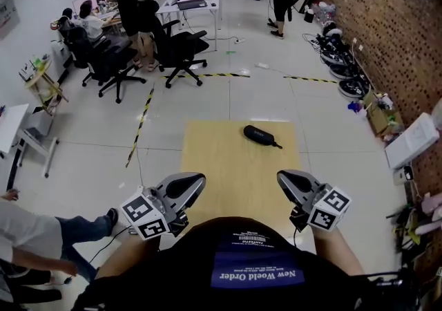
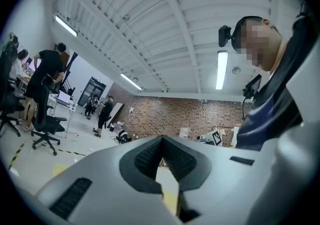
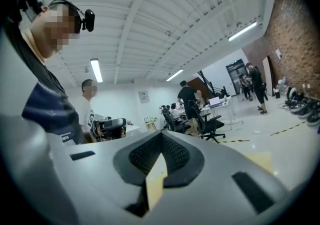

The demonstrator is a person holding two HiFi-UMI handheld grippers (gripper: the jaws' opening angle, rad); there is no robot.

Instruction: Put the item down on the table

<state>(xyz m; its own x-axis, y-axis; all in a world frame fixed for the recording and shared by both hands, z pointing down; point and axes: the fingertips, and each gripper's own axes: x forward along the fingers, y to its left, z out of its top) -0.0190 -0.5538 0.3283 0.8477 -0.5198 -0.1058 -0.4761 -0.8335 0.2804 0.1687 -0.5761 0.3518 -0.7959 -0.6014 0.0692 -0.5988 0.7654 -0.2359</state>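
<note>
I'm holding L gripper (image 1: 195, 180) and R gripper (image 1: 284, 178) pinched closed, both empty, judging black oblong pouch-like case (image 1: 259, 135) on pale wood table (image 1: 221, 171) is prob light, semi-stiff, grippable across its narrow mid.

black zip case (image 1: 260, 135) lies flat on the far part of the wooden table (image 1: 214, 164), right of centre, nothing touching it. left gripper (image 1: 199, 179) and right gripper (image 1: 282, 177) held over the near edge, close to the person's chest, jaws together, both empty, well apart from the case. beyond: striped tape (image 1: 141, 125) on the floor, office chairs (image 1: 181, 50), brick wall (image 1: 394, 19) at right.
</note>
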